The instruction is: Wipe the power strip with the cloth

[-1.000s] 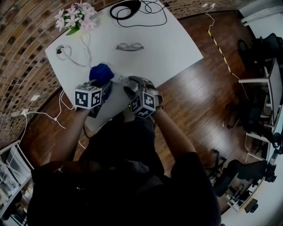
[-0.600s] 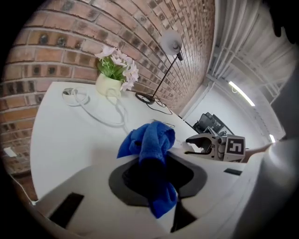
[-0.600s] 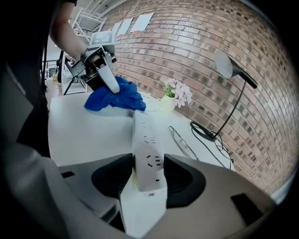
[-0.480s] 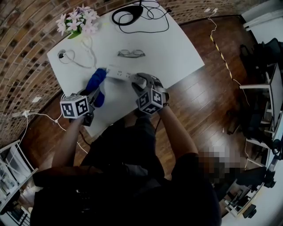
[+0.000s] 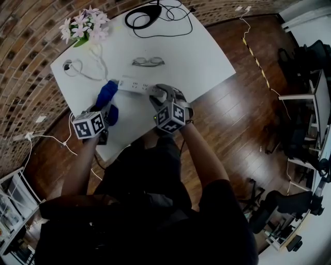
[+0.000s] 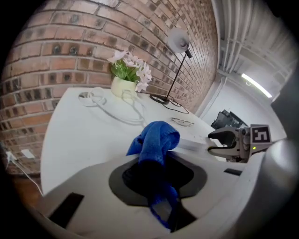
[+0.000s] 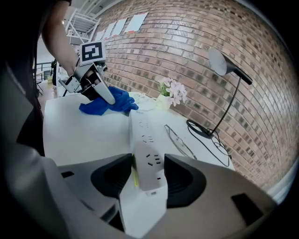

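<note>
A white power strip [image 5: 135,85] lies across the white table [image 5: 201,57]. My right gripper [image 5: 156,94] is shut on its near right end; in the right gripper view the power strip [image 7: 142,135] sits between the jaws of the right gripper [image 7: 148,175], which have just eased open slightly, still pressing it. My left gripper [image 5: 107,110] is shut on a blue cloth [image 5: 106,96]. The cloth [image 6: 156,137] rises bunched out of the left gripper [image 6: 156,170], and its far fold reaches the strip's left end [image 6: 191,144]. From the right, the cloth [image 7: 110,103] hangs under the left gripper [image 7: 96,86].
A pot of pink flowers [image 5: 83,26] stands at the table's far left corner, with a white cable [image 5: 77,67] beside it. Glasses [image 5: 147,62] lie behind the strip. A black lamp base and cord [image 5: 152,13] sit at the far edge. Wooden floor [image 5: 243,114] lies to the right.
My left gripper has carried the cloth leftward along the strip to its left end and drawn back toward me. The right gripper keeps its hold on the strip's right end.
</note>
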`<action>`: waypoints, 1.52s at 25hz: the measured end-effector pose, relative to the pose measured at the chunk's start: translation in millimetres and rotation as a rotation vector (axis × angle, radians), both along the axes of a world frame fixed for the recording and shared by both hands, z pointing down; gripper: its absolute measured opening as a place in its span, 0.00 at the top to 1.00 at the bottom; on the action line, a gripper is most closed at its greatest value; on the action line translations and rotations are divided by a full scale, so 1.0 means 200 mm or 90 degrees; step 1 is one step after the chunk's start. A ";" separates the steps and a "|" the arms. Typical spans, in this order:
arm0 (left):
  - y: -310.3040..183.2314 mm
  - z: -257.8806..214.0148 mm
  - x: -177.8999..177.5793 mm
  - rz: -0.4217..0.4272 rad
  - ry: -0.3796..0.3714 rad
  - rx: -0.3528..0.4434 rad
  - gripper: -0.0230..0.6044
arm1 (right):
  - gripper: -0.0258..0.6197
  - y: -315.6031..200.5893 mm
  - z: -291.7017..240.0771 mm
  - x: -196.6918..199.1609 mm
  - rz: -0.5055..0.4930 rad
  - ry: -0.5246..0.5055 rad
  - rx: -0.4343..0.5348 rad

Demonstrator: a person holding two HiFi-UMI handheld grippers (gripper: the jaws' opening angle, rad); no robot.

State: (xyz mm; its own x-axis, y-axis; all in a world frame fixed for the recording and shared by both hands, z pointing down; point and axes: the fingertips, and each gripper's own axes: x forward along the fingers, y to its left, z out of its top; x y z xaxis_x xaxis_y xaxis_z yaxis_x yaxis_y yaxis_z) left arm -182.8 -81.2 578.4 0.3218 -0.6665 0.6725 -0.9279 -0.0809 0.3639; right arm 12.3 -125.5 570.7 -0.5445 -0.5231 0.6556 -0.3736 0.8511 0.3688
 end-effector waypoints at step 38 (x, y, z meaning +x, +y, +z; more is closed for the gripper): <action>-0.08 -0.41 0.03 0.093 -0.088 0.224 0.63 | 0.51 0.13 -0.14 0.08 0.074 -0.097 -0.023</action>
State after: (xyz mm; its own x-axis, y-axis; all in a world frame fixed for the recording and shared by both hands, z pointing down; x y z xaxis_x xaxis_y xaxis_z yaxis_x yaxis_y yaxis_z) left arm -177.6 -97.2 495.6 0.3528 -0.8173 0.4556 -0.9357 -0.3130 0.1630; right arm 28.8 -100.3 541.8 -0.5755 -0.5663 0.5900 -0.5197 0.8103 0.2709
